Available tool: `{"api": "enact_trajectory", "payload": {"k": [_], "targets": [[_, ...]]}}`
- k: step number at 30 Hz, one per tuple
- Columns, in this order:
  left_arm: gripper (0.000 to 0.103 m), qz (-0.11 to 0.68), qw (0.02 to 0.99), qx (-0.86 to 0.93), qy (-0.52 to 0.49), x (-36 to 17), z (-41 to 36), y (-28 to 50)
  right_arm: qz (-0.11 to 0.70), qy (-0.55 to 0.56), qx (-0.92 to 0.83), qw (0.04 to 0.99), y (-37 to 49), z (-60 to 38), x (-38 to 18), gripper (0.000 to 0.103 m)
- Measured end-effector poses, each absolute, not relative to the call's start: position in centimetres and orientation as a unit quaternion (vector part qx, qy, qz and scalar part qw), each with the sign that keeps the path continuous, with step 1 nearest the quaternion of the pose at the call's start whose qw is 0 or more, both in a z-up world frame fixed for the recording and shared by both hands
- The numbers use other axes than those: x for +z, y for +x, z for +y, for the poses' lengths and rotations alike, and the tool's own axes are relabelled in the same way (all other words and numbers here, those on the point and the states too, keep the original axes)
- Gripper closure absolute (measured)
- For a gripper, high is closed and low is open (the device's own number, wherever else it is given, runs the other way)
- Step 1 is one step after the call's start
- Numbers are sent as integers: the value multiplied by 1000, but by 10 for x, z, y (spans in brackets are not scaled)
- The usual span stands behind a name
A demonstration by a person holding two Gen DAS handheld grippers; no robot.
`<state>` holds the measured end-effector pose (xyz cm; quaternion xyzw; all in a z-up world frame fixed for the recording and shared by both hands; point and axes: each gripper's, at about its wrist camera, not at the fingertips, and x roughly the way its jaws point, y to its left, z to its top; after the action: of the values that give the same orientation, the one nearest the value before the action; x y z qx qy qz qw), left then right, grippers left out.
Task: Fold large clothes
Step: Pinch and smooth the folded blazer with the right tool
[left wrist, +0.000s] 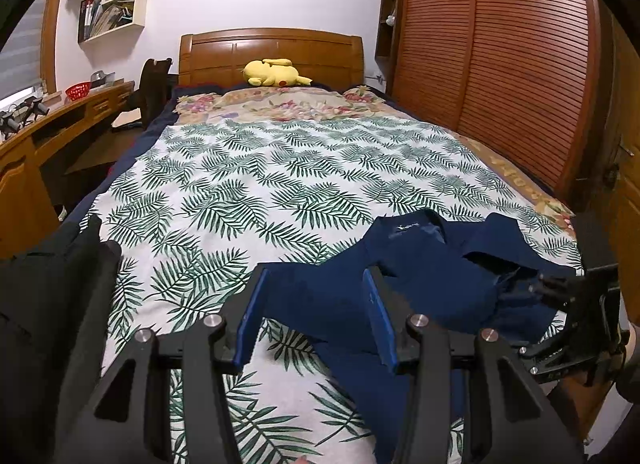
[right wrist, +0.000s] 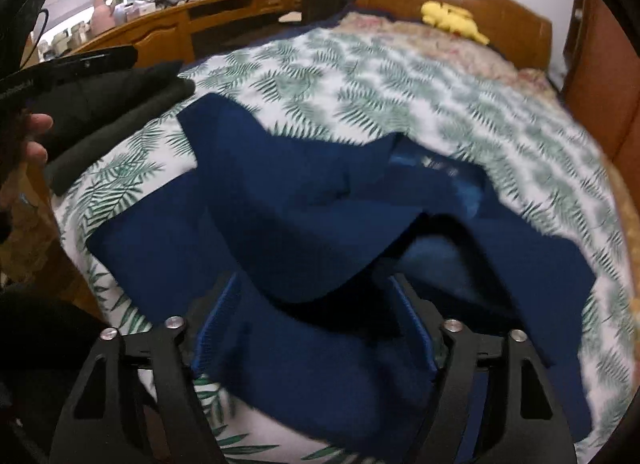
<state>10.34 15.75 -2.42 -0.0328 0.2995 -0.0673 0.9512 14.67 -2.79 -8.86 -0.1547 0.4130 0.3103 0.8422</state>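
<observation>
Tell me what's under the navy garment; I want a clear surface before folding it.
The navy garment lies crumpled on the palm-leaf sheet, which shows all around it. Whatever is beneath its bunched folds is covered and cannot be seen.

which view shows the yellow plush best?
Left wrist: the plush lies sharp against the headboard, nearly centred. In the right wrist view it is smaller, motion-blurred and off toward the upper right.

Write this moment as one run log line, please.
left gripper: open over navy garment | right gripper: open, garment between fingers | bed cover: leaf print | dark clothes: beside
</observation>
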Motion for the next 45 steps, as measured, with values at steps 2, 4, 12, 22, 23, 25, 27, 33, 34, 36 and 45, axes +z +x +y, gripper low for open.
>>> {"api": "enact_trajectory", "payload": {"k": [2, 4, 12, 22, 23, 25, 27, 33, 34, 36, 45], "targets": [[56, 301, 951, -65, -33, -25, 160, 103, 426, -138, 321, 834, 146, -27, -95, 39], [56, 300, 951, -64, -34, -25, 161, 102, 439, -123, 332, 826, 149, -24, -100, 52], [56, 297, 952, -60, -40, -25, 165, 101, 391, -98, 365, 839, 189, -3, -72, 99], [56, 299, 951, -67, -48, -27, 166, 104, 360, -147, 277, 879, 288, 21, -45, 99], [56, 300, 950, -67, -48, -28, 166, 105, 361, -152, 270, 880, 295, 21, -45, 99], [56, 300, 950, -69, -48, -28, 165, 105, 360, -164, 256, 882, 304, 23, -46, 99], [56, 301, 950, -69, -48, -28, 165, 106, 357, -173, 244, 885, 312, 22, -44, 99], [56, 301, 950, -73, -49, -28, 161, 110, 372, -166, 224, 885, 330, 21, -35, 95], [56, 302, 949, -73, -50, -28, 160, 111, 372, -169, 222, 885, 330, 20, -34, 93], [56, 300, 949, -76, -54, -27, 157, 114, 362, -175, 219, 889, 327, 19, -28, 56], [56, 303, 947, -98, -50, -26, 129, 135, 344, -152, 226, 898, 298, -30, -9, 37]]}}
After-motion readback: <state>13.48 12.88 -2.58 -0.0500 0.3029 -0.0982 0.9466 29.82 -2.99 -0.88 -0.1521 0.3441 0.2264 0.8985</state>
